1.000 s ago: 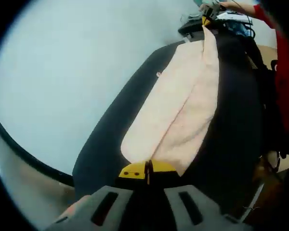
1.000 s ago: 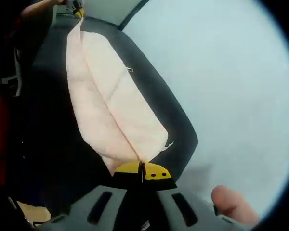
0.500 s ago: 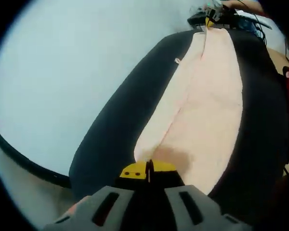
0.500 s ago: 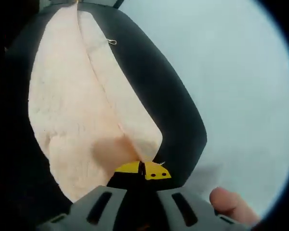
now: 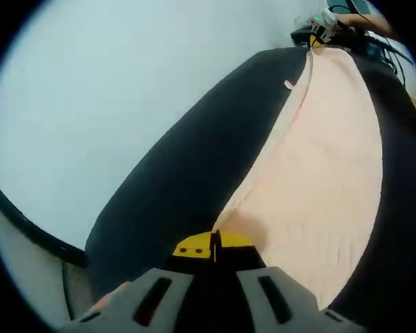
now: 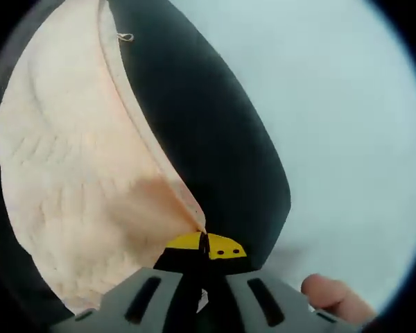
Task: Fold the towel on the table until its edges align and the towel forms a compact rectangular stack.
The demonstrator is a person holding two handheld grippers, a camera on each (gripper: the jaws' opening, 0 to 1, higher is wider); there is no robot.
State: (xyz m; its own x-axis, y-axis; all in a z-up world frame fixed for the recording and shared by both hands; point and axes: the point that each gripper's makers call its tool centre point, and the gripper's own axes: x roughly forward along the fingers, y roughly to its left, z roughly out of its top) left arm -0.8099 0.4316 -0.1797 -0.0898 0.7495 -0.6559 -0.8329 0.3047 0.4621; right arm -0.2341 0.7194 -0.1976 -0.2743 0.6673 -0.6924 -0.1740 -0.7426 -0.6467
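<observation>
A pale peach towel (image 5: 319, 166) stretches over the black table (image 5: 187, 173) in the left gripper view, running from my left gripper (image 5: 213, 244) up to the far end. My left gripper is shut on the towel's near corner. At the far end of that view the right gripper (image 5: 317, 28) holds the opposite corner. In the right gripper view the same towel (image 6: 69, 166) spreads wide over the black table (image 6: 215, 152), its folded edge running down to my right gripper (image 6: 204, 243), which is shut on a corner. A small loop tag (image 6: 126, 37) shows on the edge.
A pale grey wall or floor (image 5: 111, 90) lies beyond the table's edge in both views. A person's fingertip (image 6: 333, 298) shows by the right gripper. Cables and dark equipment (image 5: 367, 35) sit at the far end of the table.
Both grippers have carried the held towel edge across the table. The upper layer has spread wide and flatter, and it now covers much more of each view.
</observation>
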